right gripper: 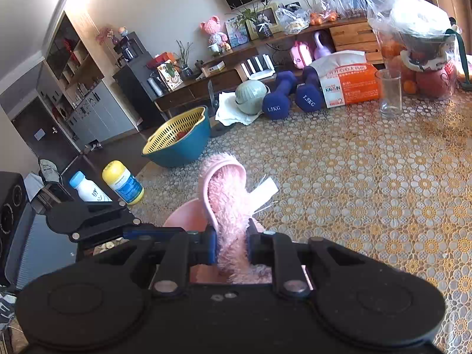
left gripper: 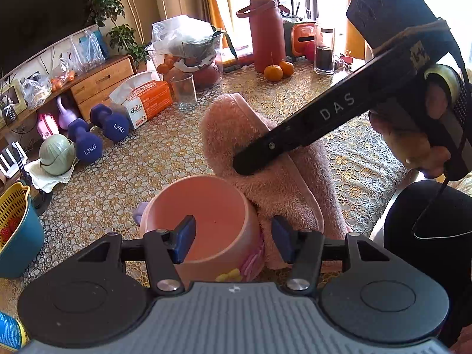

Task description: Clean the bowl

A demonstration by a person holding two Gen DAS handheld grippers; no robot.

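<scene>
Left gripper (left gripper: 233, 240) straddled the pink bowl (left gripper: 206, 206) rim, jaws apart; right gripper (right gripper: 231, 246) pinched the fluffy cloth (right gripper: 227, 194). Wiping wanted a steadied bowl.

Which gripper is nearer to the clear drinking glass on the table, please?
Probably the right. The right gripper, clamping the pink towel, reaches further over the table toward the glass; the left gripper straddles the pink bowl's wall nearer the table's edge.

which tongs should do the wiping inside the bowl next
Right. The right tongs are shut on the pink cloth, held just above the pink bowl. The left tongs straddle the bowl's rim, so they steady it.
</scene>
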